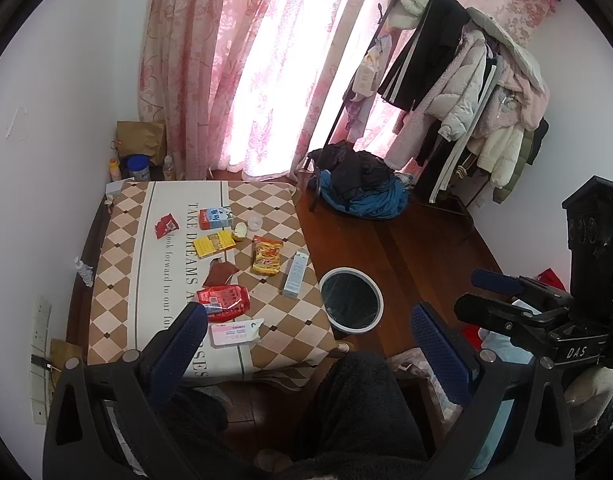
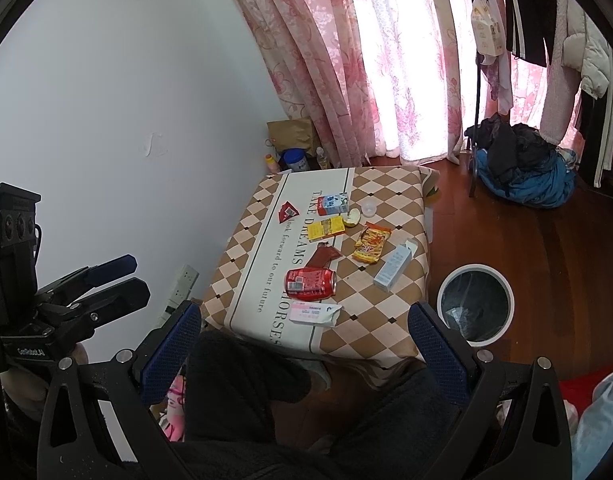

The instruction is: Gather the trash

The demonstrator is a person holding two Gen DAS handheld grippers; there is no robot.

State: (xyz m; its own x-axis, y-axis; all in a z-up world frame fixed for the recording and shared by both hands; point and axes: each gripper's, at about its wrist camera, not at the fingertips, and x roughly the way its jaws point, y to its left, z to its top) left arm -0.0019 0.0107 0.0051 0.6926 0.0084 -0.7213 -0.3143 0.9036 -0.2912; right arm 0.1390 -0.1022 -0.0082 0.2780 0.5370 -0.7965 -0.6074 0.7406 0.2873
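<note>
Trash lies on a checkered table (image 1: 118, 280) (image 2: 386, 344): a crushed red can (image 1: 225, 300) (image 2: 311, 281), a white-pink wrapper (image 1: 235, 333) (image 2: 314, 313), a pale blue tube box (image 1: 295, 274) (image 2: 394, 266), a yellow-orange snack bag (image 1: 267, 255) (image 2: 371, 244), a yellow box (image 1: 215, 243) (image 2: 326, 229), a milk carton (image 1: 215, 217) (image 2: 333, 204), a red wrapper (image 1: 165, 225) (image 2: 287, 211) and a brown wrapper (image 1: 221, 273) (image 2: 321, 257). A white-rimmed bin (image 1: 351, 301) (image 2: 475, 305) stands on the floor to the right of the table. My left gripper (image 1: 310, 344) and right gripper (image 2: 306, 344) are open and empty, held above the table's near edge.
A pile of dark and blue clothes (image 1: 362, 188) (image 2: 524, 170) lies on the wooden floor by a loaded coat rack (image 1: 466, 92). Pink curtains (image 1: 242, 64) hang behind the table. Bottles and a paper bag (image 1: 140, 142) stand in the far corner. My dark-clad legs (image 1: 362, 408) are below.
</note>
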